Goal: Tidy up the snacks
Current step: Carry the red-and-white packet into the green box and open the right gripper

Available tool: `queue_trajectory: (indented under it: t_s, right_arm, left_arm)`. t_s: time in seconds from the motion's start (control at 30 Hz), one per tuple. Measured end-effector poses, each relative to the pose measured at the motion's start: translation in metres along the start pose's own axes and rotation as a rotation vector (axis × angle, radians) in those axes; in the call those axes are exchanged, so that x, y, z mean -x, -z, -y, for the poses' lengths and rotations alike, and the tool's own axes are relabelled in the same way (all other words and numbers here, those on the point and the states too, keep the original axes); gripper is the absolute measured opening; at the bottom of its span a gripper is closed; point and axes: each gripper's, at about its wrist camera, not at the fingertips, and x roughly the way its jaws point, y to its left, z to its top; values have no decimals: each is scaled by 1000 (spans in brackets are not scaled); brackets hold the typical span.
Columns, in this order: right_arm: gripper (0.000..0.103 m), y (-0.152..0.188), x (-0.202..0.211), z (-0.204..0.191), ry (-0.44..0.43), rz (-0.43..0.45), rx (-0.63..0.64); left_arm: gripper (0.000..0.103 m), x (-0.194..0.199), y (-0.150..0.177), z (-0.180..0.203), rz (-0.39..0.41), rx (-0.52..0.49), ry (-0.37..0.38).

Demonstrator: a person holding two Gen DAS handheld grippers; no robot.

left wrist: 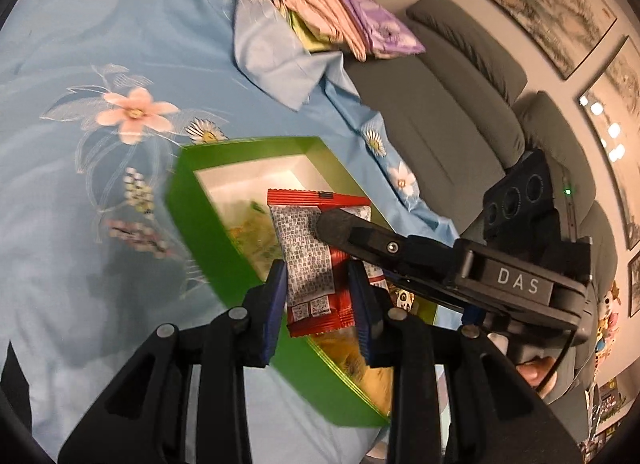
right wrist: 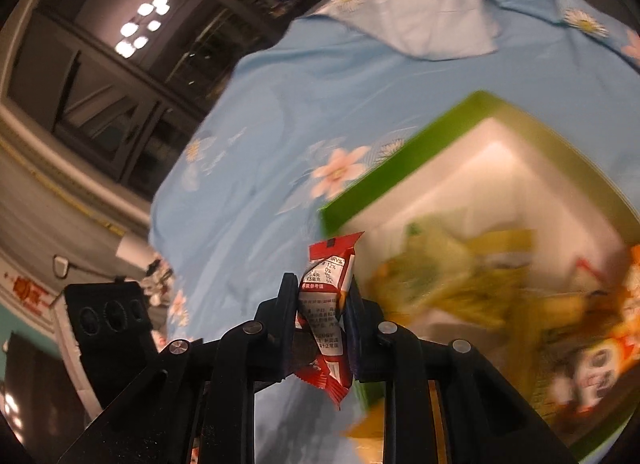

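My left gripper [left wrist: 318,284] is shut on a red and white snack packet [left wrist: 310,260], held above the green box [left wrist: 200,236] with the white inside. My right gripper [right wrist: 322,300] is shut on a second red and white snack packet [right wrist: 326,316], squeezed edge-on between its pads, just left of the green box [right wrist: 372,179]. In the left wrist view the right gripper's black finger [left wrist: 344,229] reaches in from the right, over the box. The box holds several yellow and orange snack packets [right wrist: 472,284], blurred by motion.
A light blue flowered cloth [left wrist: 100,63] covers the table. A fanned stack of pink and purple packets [left wrist: 340,11] lies at its far edge. A grey sofa [left wrist: 460,95] stands behind the table, with framed pictures on the wall. Dark windows [right wrist: 100,75] fill the right wrist view's left side.
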Motion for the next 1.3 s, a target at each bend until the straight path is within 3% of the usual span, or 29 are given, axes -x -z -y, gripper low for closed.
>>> queue_trajectory:
  t_s: [0.1,0.17,0.23,0.27,0.3,0.33,0.4,0.47,0.57,0.77,0.9,1.0,1.13,1.3]
  right_arm:
    - [24,-6,7,24,42,2,-36]
    - [24,-10,13,35,57,16,-58]
    - [28,-12,21,43,83,30,-77]
    - [34,-12,25,46,94,39,-82]
    - [44,-13,30,49,111,50,-85]
    - [50,-13,35,50,128,67,-87]
    - [77,-13,39,51,149,87,-89]
    - [83,-12,42,51,164,86,-98]
    - [83,-8,42,39,169,47,-71]
    - [89,1,45,17,242,78,9]
    - [90,10,41,15,264,46,16]
    - [90,11,45,11,283,75,-18]
    - [90,17,46,-10,286,94,38]
    - [90,26,34,-37,331,94,94]
  left_arm:
    - [31,-22,-1,9,-31,-10,-21]
    - [32,-31,-1,17,-1,-33,-87]
    - [57,-35,-2,24,45,-81,-213]
    - [81,-36,-2,25,64,-90,-247]
    - [97,-34,-2,24,83,-97,-254]
    - [103,-32,-1,24,101,-100,-279]
    - [103,-28,-1,21,138,-93,-327]
    - [103,-25,-2,18,151,-78,-369]
    - [103,-19,0,17,151,-87,-406]
    - [103,-7,12,16,190,-167,-626]
    - [103,3,17,6,191,-147,-618]
    - [103,10,20,0,186,-115,-610]
    - [103,20,26,-4,169,-123,-633]
    - [103,40,37,-7,211,-135,-621]
